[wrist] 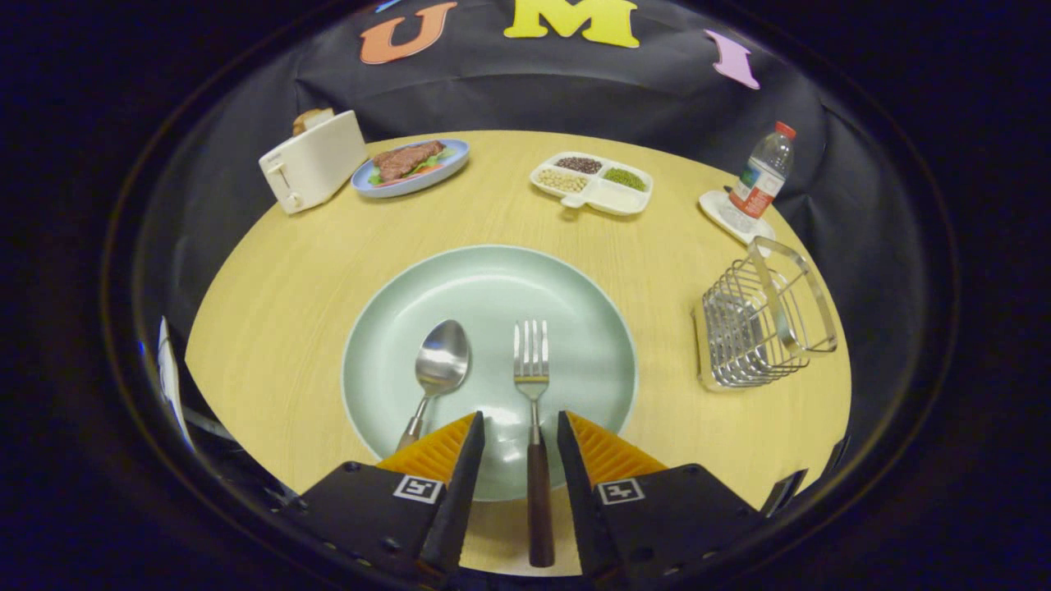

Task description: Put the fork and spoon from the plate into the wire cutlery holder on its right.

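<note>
A pale green plate (pixel 575 287) lies on the round wooden table, straight ahead of my gripper (pixel 520 423). On it rest a metal spoon (pixel 439 365) to the left and a fork (pixel 532 361) with a dark handle to its right. The fork's handle runs back over the plate's rim and lies between my two fingers, with a gap on each side. The gripper is open and holds nothing. The spoon's handle passes under the left finger. The wire cutlery holder (pixel 759 324) stands on the table to the right of the plate and has nothing in it.
Beyond the plate stand a white toaster (pixel 312 162), a blue plate of food (pixel 412 168), a white divided dish of beans (pixel 593 182) and a water bottle (pixel 762 176) on a white coaster. The table's edge curves close behind the wire holder.
</note>
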{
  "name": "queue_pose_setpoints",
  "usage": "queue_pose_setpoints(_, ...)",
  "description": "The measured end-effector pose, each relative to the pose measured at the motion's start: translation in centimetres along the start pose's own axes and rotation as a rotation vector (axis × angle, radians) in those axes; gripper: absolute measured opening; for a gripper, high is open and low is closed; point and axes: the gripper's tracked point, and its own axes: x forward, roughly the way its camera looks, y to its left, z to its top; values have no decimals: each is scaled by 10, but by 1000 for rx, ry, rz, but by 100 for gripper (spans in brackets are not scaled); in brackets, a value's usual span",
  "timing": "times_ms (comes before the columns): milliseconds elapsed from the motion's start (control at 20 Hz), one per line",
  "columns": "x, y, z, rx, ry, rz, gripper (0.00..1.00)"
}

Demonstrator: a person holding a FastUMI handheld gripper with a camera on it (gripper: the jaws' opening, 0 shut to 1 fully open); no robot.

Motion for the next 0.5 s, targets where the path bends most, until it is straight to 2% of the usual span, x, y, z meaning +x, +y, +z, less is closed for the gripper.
queue_pose_setpoints(100,4,1,-2,27,16,14,54)
queue_pose_setpoints(250,8,1,-7,28,43,14,36)
queue_pose_setpoints(350,8,5,-6,19,47,28,34)
queue_pose_setpoints(450,11,3,-7,17,56,11,10)
queue_pose_setpoints(500,8,2,-9,17,59,13,10)
